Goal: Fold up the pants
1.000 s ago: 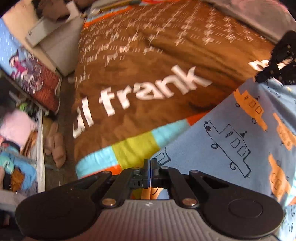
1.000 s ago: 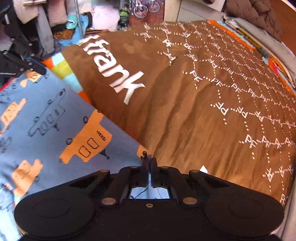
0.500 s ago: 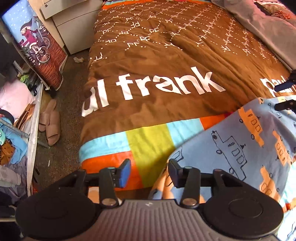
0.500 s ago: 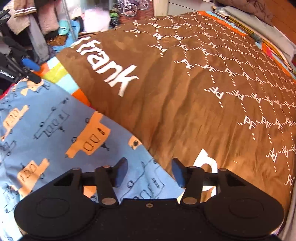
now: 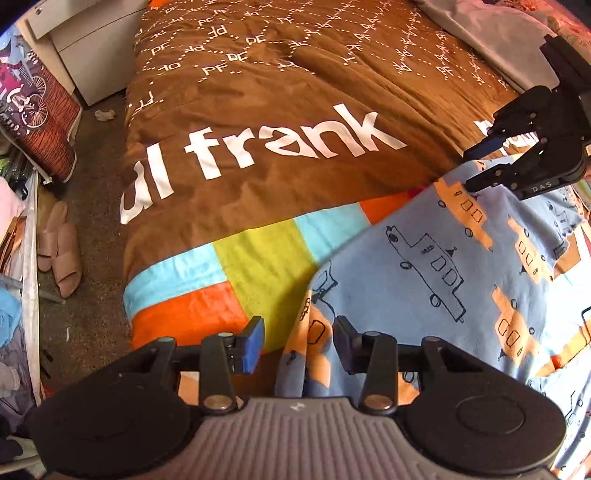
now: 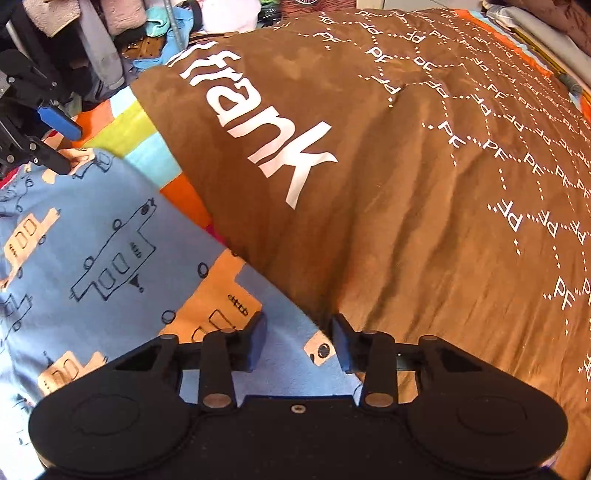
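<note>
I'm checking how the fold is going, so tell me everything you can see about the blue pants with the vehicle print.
The pants look like soft light-blue knit, printed with orange vehicles and dark outline drawings of them. They lie spread on the brown bedspread, covering part of its coloured striped border; one edge droops in a fold between the fingers of the open left gripper. The open right gripper hovers over another edge. Neither gripper clamps the cloth. Waistband and leg ends are not identifiable.

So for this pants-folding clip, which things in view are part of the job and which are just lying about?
Part of the job:
- blue pants with the car print, lying on the bed
- left claw, open
- right claw, open
- brown bedspread, the work surface

Just lying about:
- pink sandals on the floor
- bicycle picture
- white drawers
- clothes pile
</note>
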Tool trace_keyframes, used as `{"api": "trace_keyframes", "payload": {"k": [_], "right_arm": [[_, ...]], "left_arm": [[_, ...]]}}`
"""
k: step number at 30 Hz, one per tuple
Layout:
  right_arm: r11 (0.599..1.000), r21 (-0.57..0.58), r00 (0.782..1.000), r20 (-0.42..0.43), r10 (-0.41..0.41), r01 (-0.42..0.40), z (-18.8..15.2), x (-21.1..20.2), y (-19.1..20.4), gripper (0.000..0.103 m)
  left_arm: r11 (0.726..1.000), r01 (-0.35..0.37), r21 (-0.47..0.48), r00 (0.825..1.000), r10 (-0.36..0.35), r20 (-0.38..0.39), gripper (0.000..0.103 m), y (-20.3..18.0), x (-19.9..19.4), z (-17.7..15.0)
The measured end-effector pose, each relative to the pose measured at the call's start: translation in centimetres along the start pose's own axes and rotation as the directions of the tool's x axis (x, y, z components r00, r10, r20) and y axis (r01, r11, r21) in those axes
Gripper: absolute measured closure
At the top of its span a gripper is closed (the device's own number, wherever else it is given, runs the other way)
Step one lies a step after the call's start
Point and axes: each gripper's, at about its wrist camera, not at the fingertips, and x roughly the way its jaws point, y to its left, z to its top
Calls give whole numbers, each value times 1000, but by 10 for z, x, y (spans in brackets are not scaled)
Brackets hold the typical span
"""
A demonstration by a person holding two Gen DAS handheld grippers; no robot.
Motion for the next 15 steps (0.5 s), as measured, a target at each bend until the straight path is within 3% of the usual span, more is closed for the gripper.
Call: {"api": "trace_keyframes", "payload": {"k": [1, 2, 3, 4, 9, 15], "right_arm": [[1000, -6, 1000, -13, -3, 3, -1, 0, 0, 64], [1000, -9, 1000, -26, -5, 5, -2, 0, -1, 65], [1000, -8, 999, -38, -8, 8, -2, 2, -2, 67], [1000, 1, 999, -42, -10, 10, -3, 3, -2, 69], [998, 28, 998, -31, -63, 64, -6, 3, 2, 100], [991, 37, 989, 69, -131, 128, -12, -21, 9, 103]], "left_arm": [[1000, -19, 13, 1000, 19, -14, 59, -1, 3, 1], [999, -39, 19, 999, 40, -29, 72, -2, 6, 1], [998, -54, 19, 997, 55, -51, 91, -2, 11, 2], [998, -61, 12, 995, 62, -73, 97, -1, 15, 3], [996, -89, 28, 995, 90, -38, 103, -5, 10, 2], [990, -139, -12, 990, 140, 22, 103, -7, -7, -1]]}}
